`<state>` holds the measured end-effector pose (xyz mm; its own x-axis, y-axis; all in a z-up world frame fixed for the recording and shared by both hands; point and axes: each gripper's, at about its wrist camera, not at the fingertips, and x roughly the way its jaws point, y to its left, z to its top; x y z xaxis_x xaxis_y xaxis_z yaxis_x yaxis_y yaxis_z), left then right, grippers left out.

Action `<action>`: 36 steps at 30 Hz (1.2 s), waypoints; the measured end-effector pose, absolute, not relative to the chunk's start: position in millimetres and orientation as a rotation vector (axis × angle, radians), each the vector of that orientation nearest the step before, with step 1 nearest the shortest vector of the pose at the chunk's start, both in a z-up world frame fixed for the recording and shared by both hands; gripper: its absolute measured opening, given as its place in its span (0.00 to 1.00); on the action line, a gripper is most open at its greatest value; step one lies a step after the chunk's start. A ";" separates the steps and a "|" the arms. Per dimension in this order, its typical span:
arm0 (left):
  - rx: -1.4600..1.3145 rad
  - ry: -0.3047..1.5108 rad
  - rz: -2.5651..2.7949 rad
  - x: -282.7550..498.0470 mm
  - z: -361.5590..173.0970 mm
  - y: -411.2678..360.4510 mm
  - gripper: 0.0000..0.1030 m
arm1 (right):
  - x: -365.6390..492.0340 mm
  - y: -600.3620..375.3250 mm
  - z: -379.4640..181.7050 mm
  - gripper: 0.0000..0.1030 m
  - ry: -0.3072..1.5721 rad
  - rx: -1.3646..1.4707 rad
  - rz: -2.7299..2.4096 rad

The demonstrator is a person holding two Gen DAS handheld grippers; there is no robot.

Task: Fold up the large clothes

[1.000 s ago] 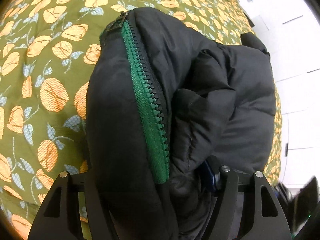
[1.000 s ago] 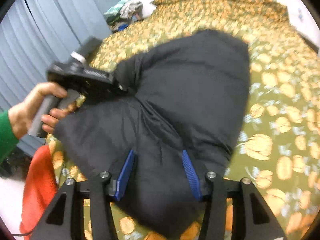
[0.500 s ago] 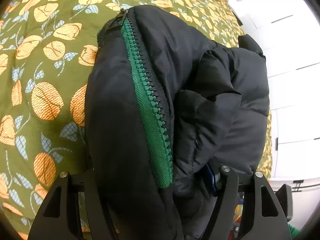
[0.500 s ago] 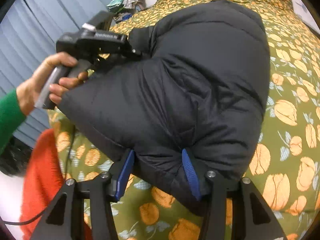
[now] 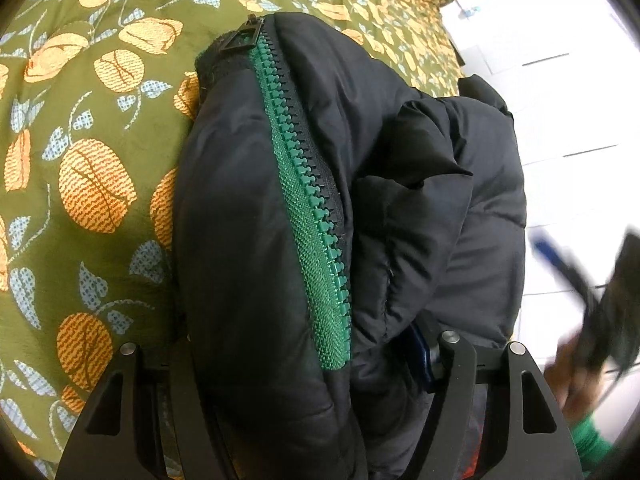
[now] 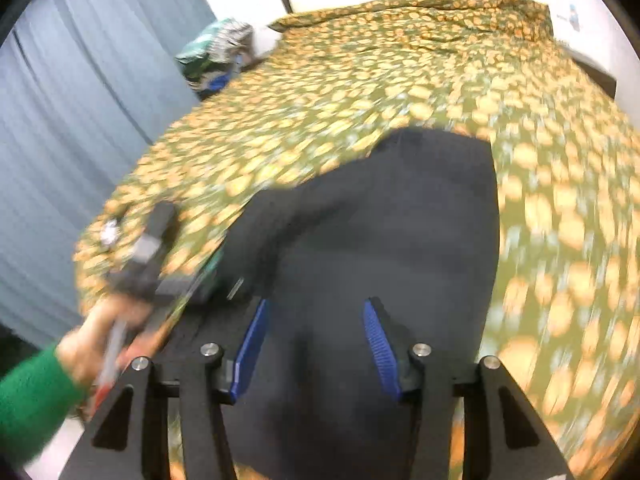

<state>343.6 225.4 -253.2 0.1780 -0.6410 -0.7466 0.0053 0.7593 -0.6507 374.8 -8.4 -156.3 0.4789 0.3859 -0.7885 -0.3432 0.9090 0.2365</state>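
A black puffer jacket (image 5: 248, 264) with a green zipper (image 5: 308, 216) lies bunched on the green, orange-flowered bedspread (image 5: 80, 128). My left gripper (image 5: 304, 376) is shut on a thick fold of the jacket; the fabric hides its pads. In the right wrist view the jacket (image 6: 392, 240) is a dark mound on the bedspread (image 6: 400, 72). My right gripper (image 6: 314, 340) stands open with blue pads (image 6: 376, 344), above the jacket's near part; the view is blurred. The left gripper (image 6: 160, 264) shows at left in a hand.
A grey curtain (image 6: 80, 100) hangs along the bed's left side. A pile of clothes (image 6: 216, 52) lies at the bed's far corner. White tiled floor (image 5: 568, 128) lies beyond the bed's right edge. The right gripper (image 5: 576, 280) shows blurred at the left view's right edge.
My right gripper has let go of the jacket and pulled back and up; the jacket's far side has dropped onto the bed. My left gripper still holds its fold.
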 end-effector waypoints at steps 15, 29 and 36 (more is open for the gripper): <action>-0.629 1.365 -0.518 347.8 -266.4 242.8 0.65 | 519.7 68.1 -244.1 0.52 1.278 -0.219 0.322; -0.556 1.371 -0.516 338.7 -248.3 237.6 0.68 | 284.1 105.5 -207.9 0.52 1.082 -0.091 0.686; -0.618 1.327 -0.467 318.9 -245.8 255.5 0.69 | 277.0 124.8 -259.7 0.49 1.023 -0.275 0.592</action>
<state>318.9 255.5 -245.8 0.1899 -0.6395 -0.7450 -0.0316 0.7544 -0.6557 277.0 124.8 -259.7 0.3828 0.3327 -0.8618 -0.5811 0.8119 0.0553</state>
